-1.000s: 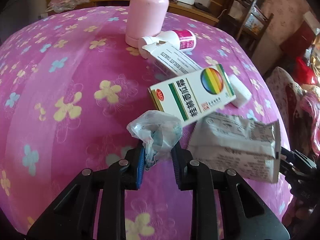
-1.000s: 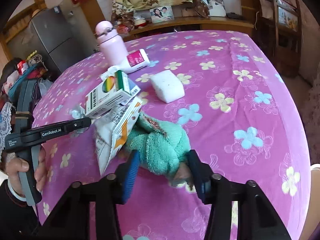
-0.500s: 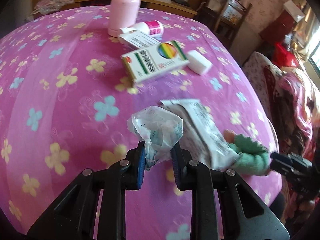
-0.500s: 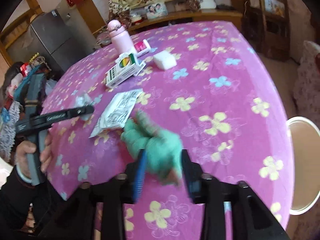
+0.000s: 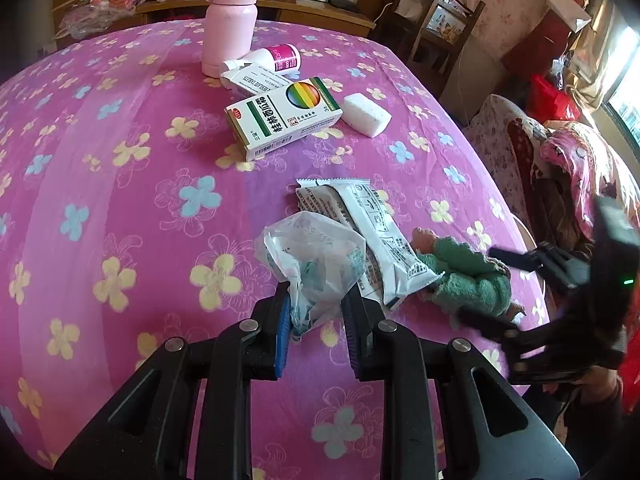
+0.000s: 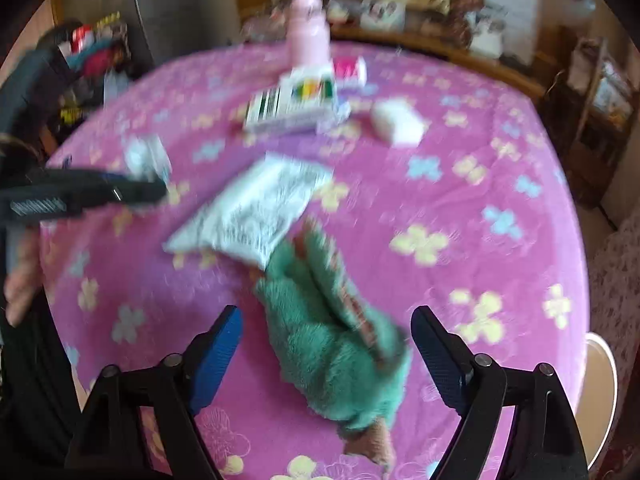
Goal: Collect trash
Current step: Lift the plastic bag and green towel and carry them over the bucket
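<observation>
Both hands are drawing back toward the near edge of the tabletop point(image 5: 120, 208), and the silver wrapper point(image 5: 372, 236) and the green knitted toy point(image 5: 468, 280) are now lying much nearer that edge than a second ago, when they sat against the medicine box point(image 5: 284, 118). Jaws of the right gripper point(image 6: 326, 344) have just been opening; they are now standing wide apart on either side of the toy, pads clear of it, so the toy is resting free on the cloth with one end tucked under the wrapper's corner.

Meanwhile the left gripper point(image 5: 316, 312) is staying clamped on the crumpled plastic bag point(image 5: 312, 256), holding it just above the cloth beside the wrapper, exactly as in the earlier frames.

As for progress, one piece of trash is looking secured, in the left gripper, and nothing is showing a bin or bag to drop it into. The wrapper is probably next, lying flat and unheld near the right-hand edge. Farther back, toward the far edge, the medicine box, a second small carton point(image 5: 256, 80), the white bottle point(image 5: 276, 58) on its side, the white block point(image 5: 368, 116) and the pink flask point(image 5: 230, 20) are sitting untouched; which of these count as trash I cannot tell.
</observation>
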